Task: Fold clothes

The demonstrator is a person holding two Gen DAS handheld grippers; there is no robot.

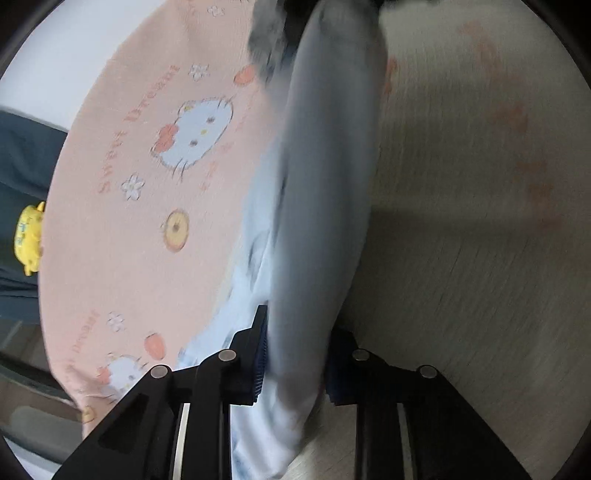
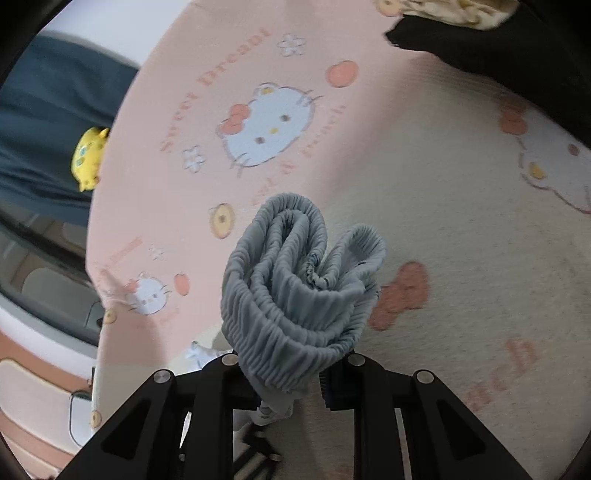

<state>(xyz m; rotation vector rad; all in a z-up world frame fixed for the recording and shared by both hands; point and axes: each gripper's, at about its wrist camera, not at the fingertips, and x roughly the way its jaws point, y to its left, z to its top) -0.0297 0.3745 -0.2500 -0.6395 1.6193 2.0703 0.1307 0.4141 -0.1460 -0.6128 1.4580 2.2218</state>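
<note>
1. Garment point(image 2: 299, 288): pale grey-blue, with a ribbed elastic waistband. In the right wrist view the band is bunched into loops and stands up out of the jaws, off the sheet point(image 2: 369, 155). In the left wrist view the same cloth point(image 1: 325, 184) runs as a taut, blurred strip from the near jaws to the far top of the picture.
2. Right gripper point(image 2: 291, 373): pinching the gathered waistband; the band fills the gap between the pads.
3. Left gripper point(image 1: 295, 362): pinching another part of the garment; cloth passes between the pads and hangs below them. Which part of the garment this is, cannot tell.
4. Support: bed sheet, pink on the left and cream on the right, printed with cartoon cats, bows and flowers.
5. Other cloth: dark garment point(image 2: 498, 40) at the far right of the sheet, with a cream patterned piece point(image 2: 458, 11) on it. Folded or not, cannot tell.
6. Off the bed, left: yellow toy point(image 2: 88, 158) against dark blue fabric.
7. Progress, judged: early for this garment. It is gripped at two points and lifted, still bunched, with no flat fold visible. Left to do: spread it on the sheet, fold it, then deal with the far pieces.
</note>
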